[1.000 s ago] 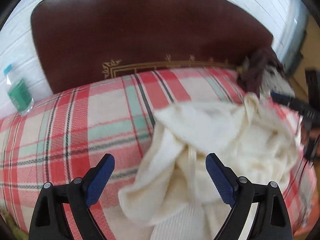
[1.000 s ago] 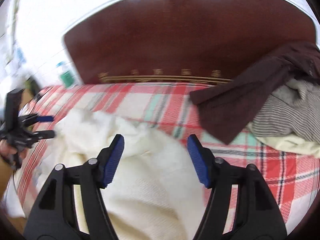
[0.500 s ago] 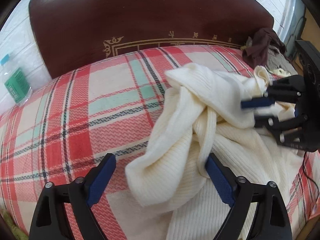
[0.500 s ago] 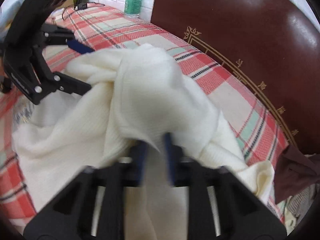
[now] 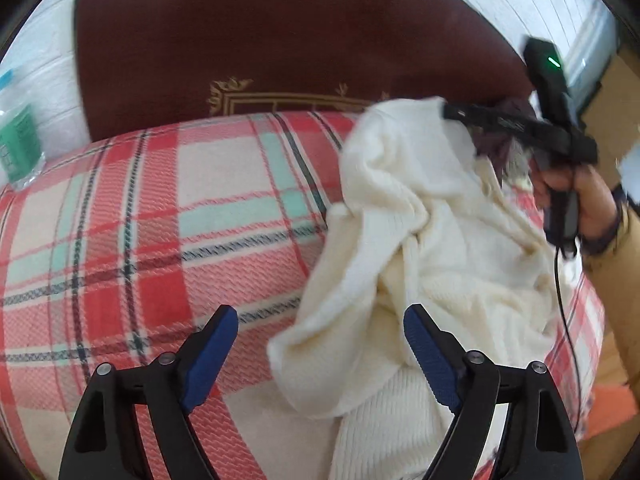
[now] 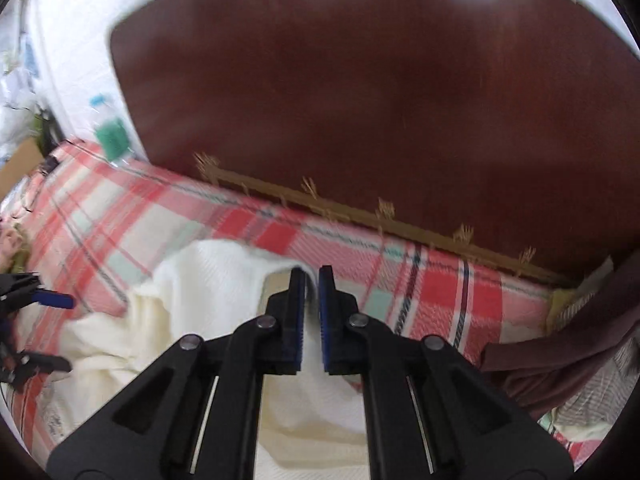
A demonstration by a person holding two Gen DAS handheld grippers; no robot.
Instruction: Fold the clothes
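Observation:
A cream knitted sweater [image 5: 432,232] lies crumpled on a red, white and teal plaid bed cover [image 5: 160,220]. My left gripper [image 5: 320,344] is open and empty, low over the sweater's near folds. My right gripper [image 6: 312,280] is shut on an edge of the sweater [image 6: 224,280] and holds it lifted above the bed. In the left wrist view the right gripper [image 5: 452,112] shows at the upper right with the cloth hanging from its tip. In the right wrist view the left gripper [image 6: 44,300] shows at the far left edge.
A dark brown headboard [image 5: 280,40] with gold trim stands behind the bed. A dark brown garment [image 6: 560,356] and a striped one [image 6: 592,396] lie at the right. A green-labelled water bottle [image 5: 16,144] stands at the left by the white wall.
My right gripper has closed on the sweater's edge and lifted it up toward the headboard. The left gripper stayed open and hardly moved.

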